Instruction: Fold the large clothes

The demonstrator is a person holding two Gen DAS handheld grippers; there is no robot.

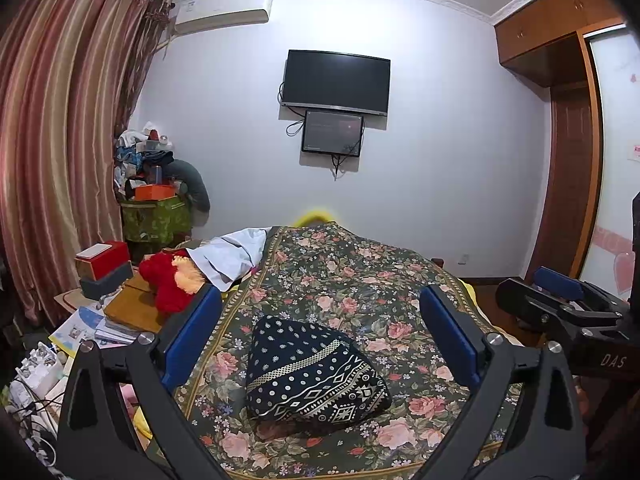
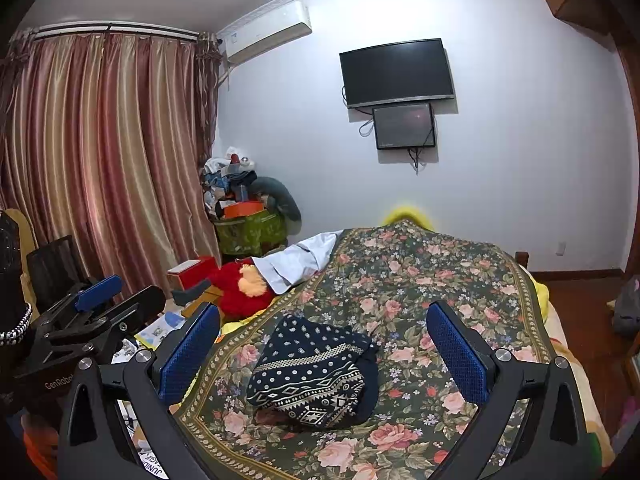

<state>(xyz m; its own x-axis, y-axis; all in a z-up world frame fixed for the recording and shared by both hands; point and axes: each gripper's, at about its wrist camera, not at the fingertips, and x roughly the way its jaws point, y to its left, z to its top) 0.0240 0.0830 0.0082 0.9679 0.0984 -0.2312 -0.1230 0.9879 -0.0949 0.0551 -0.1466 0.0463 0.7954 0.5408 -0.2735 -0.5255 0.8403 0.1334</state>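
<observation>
folded dark patterned garment (image 1: 316, 372) lying on floral bedspread (image 1: 360, 280), clear of both grippers. left gripper (image 1: 320, 336) and right gripper (image 2: 324, 344) both spread wide, gripping nothing. wardrobe (image 1: 560, 40) only in left wrist view; black chair (image 2: 52, 264) by curtain (image 2: 100, 140) only in right.

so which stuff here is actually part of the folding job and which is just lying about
Part of the job:
- folded navy patterned garment, lying on the bed
- floral bedspread, the work surface
- left tool and right tool, both open, holding nothing

Just lying about:
- red plush toy
- white cloth
- books and boxes
- wall TV
</observation>
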